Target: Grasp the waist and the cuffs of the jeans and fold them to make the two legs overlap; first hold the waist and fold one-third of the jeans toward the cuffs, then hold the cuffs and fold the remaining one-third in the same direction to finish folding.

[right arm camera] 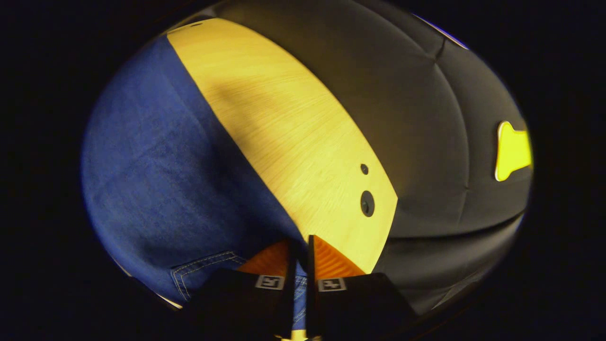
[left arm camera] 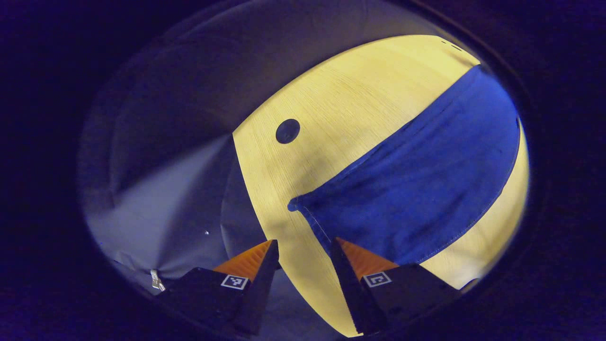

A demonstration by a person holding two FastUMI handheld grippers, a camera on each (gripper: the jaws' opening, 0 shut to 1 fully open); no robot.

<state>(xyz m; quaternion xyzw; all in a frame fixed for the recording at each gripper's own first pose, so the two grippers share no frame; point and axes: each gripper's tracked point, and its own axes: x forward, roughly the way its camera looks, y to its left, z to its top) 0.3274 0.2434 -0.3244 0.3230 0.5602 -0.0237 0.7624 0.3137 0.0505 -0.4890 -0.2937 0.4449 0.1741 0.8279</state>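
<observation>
Blue jeans lie flat on the light wooden table. In the left gripper view a cuff corner points toward the table's near edge. My left gripper is open just short of that cuff, with one finger over the hem and nothing between the fingers. In the right gripper view the jeans spread out to the left, with pocket stitching close by. My right gripper is shut on the denim at the waist end, and blue cloth shows between its fingers.
The table has a round dark hole near its corner; the right gripper view shows two holes by the table's edge. Beyond the edges are grey floor and dark booth cloth.
</observation>
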